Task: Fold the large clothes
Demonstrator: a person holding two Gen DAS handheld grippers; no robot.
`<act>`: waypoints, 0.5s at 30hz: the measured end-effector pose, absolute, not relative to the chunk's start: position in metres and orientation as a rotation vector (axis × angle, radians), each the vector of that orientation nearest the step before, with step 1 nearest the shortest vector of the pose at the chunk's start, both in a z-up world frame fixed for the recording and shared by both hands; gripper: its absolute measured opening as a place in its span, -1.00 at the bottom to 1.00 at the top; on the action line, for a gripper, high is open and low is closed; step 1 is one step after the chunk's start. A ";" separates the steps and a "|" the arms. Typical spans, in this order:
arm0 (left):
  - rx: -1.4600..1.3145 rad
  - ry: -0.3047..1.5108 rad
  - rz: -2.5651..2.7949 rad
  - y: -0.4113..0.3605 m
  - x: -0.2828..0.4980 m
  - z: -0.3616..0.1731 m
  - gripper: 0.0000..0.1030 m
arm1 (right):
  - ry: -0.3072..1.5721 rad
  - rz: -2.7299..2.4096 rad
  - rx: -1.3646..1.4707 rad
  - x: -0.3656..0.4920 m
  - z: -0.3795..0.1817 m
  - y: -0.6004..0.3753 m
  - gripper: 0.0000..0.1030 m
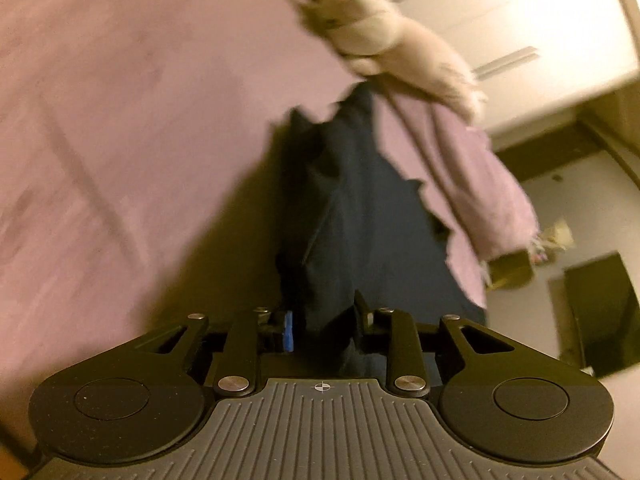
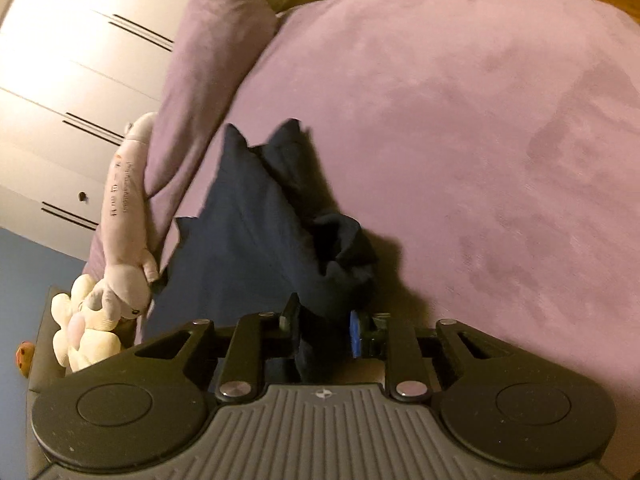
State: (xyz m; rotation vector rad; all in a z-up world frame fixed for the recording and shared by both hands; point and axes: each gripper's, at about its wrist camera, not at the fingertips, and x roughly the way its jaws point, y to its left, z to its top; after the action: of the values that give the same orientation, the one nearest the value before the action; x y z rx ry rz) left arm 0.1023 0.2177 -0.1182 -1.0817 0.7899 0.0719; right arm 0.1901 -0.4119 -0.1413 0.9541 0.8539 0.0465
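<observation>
Both grippers have a bite of the same dark navy garment (image 2: pixel 256 216), which hangs in the air over the purple bed (image 2: pixel 460 128) with its far end trailing down near the pillow (image 2: pixel 200 80). The left gripper (image 1: pixel 326 326) is clamped on a bunched edge of the cloth, fabric filling the gap between its jaws, and the right gripper (image 2: pixel 320 330) is pinched on another bunch the same way, with a wad of cloth crumpled just past its fingertips. It looks like the lift-and-spread step, so the fold proper hasn't really started. To do this bit well, the person probably wants to pull the two grippers apart sideways until the held edge goes taut, since right now the garment hangs in a narrow twisted column with pointy corners sticking out rather than a flat sheet. A little shake would likely help the crumpled wad by the right gripper drop out. Then lay it down on the open middle of the bed, far end first, dragging back so it lands flat. Worth steering away from the pillow and the plush toy (image 2: pixel 124 216) sitting at the bed's edge, because the trailing end is close to both and could snag or drape over them. Both views are a bit motion-blurred, so it's hard to tell which part of the garment each gripper actually holds.
</observation>
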 end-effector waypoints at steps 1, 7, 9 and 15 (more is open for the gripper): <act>-1.114 0.801 0.103 0.220 0.101 -0.125 -0.27 | 0.855 0.036 0.947 0.189 -0.140 -0.414 -0.37; -0.960 0.755 0.270 0.229 0.099 -0.092 -0.12 | 0.732 -0.087 0.666 0.175 -0.093 -0.411 0.02; -0.829 0.726 0.292 0.223 0.106 -0.075 -0.08 | 0.693 -0.049 0.591 0.181 -0.079 -0.399 0.01; -0.604 0.685 0.179 0.160 0.162 -0.053 0.00 | 0.704 0.196 0.242 0.240 -0.072 -0.289 -0.07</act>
State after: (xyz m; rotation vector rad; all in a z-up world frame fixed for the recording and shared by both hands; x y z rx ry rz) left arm 0.1622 0.1601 -0.0525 -0.6042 0.6851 0.1790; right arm 0.2396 -0.2886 -0.0721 0.2424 0.7038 0.1964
